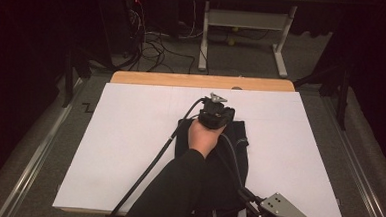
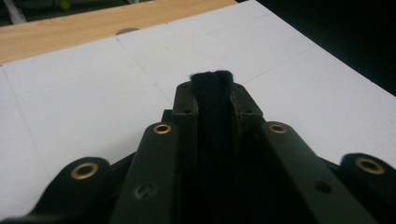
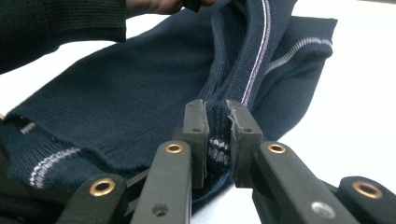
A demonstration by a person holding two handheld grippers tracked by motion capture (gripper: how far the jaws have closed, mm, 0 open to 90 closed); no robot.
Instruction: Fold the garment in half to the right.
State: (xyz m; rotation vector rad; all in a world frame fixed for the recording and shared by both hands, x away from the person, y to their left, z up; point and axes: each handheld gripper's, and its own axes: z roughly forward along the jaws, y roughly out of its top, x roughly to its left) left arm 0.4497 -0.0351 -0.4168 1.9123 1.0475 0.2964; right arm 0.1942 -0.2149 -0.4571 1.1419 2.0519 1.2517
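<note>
A dark navy knitted sweater (image 1: 231, 155) with pale stripes lies on the white board (image 1: 129, 145), reaching from its middle to the near edge. My left gripper (image 1: 216, 112) sits over the sweater's far end, held in a hand with a dark sleeve. In the left gripper view its jaws are shut on a thick fold of the dark knit (image 2: 214, 107) that sticks out past the tips. My right gripper (image 1: 270, 215) is at the near edge. In the right gripper view its jaws pinch a ribbed, striped fold of the sweater (image 3: 217, 130).
The white board lies on a wooden table whose far edge (image 1: 202, 81) shows beyond it. Cables trail from both grippers across the board. On the floor behind stand a white desk frame (image 1: 245, 36) and tangled wires. Dark curtains hang at both sides.
</note>
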